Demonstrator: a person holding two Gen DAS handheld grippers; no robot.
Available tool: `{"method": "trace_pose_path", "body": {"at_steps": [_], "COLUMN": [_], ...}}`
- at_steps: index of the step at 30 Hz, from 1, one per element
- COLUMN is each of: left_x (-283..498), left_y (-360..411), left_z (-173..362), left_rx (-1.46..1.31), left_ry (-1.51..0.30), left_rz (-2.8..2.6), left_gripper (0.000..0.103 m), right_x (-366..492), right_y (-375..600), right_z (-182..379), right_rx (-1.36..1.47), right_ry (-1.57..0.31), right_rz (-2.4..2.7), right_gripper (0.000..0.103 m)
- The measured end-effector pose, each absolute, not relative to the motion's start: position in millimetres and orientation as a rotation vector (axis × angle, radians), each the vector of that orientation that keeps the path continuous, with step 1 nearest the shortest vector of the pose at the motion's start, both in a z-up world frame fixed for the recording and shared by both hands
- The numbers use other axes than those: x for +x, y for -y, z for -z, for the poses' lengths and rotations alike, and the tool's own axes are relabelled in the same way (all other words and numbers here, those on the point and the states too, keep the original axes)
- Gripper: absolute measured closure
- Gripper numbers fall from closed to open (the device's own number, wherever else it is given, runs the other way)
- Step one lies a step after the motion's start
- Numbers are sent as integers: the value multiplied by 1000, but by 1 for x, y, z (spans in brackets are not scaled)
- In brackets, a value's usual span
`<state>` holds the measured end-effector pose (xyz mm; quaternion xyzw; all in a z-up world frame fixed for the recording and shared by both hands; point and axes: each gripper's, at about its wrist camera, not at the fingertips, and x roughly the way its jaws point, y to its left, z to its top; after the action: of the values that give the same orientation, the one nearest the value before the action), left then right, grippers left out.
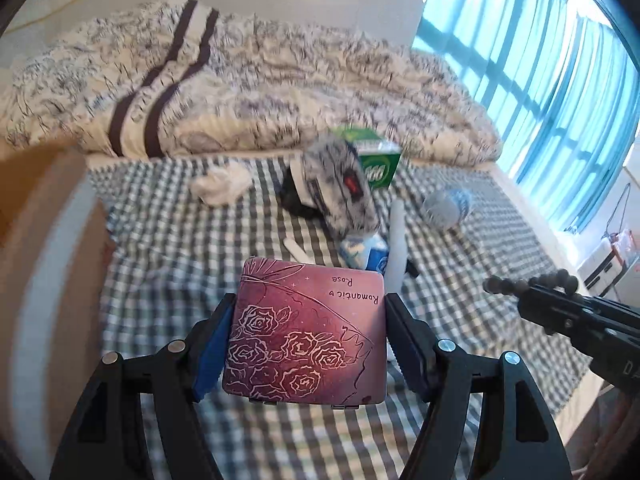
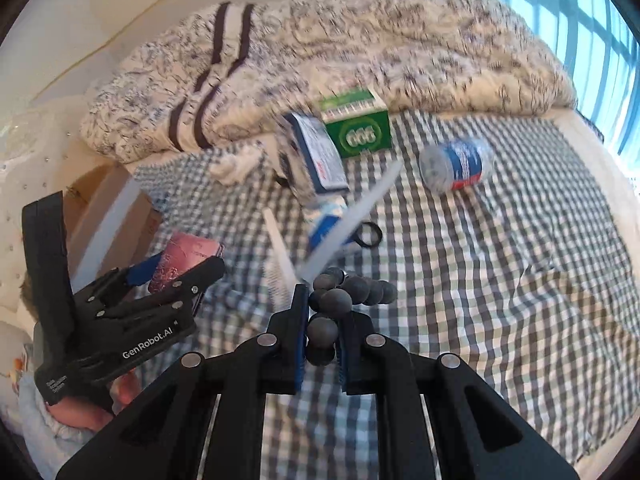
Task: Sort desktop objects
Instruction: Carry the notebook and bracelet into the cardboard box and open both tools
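Checked bedding covers the bed (image 2: 500,240), its clutter bunched toward the far edge by the duvet. Left gripper (image 1: 306,334) is clenched on the rose tin (image 1: 308,332), lifted clear; right gripper (image 2: 322,328) clamps a bead bracelet (image 2: 344,296). Loose beads dangling beyond the pads could snag or slip free.

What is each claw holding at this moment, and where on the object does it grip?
Left claw clamps the pink rose-print case by its two opposite side edges. Right claw pinches a dark bead bracelet at a few beads.
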<state>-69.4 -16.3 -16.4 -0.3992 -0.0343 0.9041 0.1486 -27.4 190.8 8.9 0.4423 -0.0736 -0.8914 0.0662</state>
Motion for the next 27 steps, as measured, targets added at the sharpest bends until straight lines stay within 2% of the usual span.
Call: {"method": "trace_pose_path", "body": {"at_steps": [8,14,21,27], "left_x": [-25,0,9,1], "left_y": [91,167,234,253], "left_z": [-58,-90,-75,-38], "left_rx": [-1049,-1048,-1137,-1252], "left_ry": [51,80,197,236], "left_rz": [-2748,-2889,-2973,-2957], "left_gripper": [30,30,30,30], "right_x": [-5,1,-24,-53], "right_y": [-119,-32,70,131], "right_z": [-62,-96,-115,-87], "right_rx": [1193,1098,1071,1172], "right_ry": [157,37,-43,-109], "right_rz": [2629,2507,2304,2162], "right_gripper": [91,92,92,91]}}
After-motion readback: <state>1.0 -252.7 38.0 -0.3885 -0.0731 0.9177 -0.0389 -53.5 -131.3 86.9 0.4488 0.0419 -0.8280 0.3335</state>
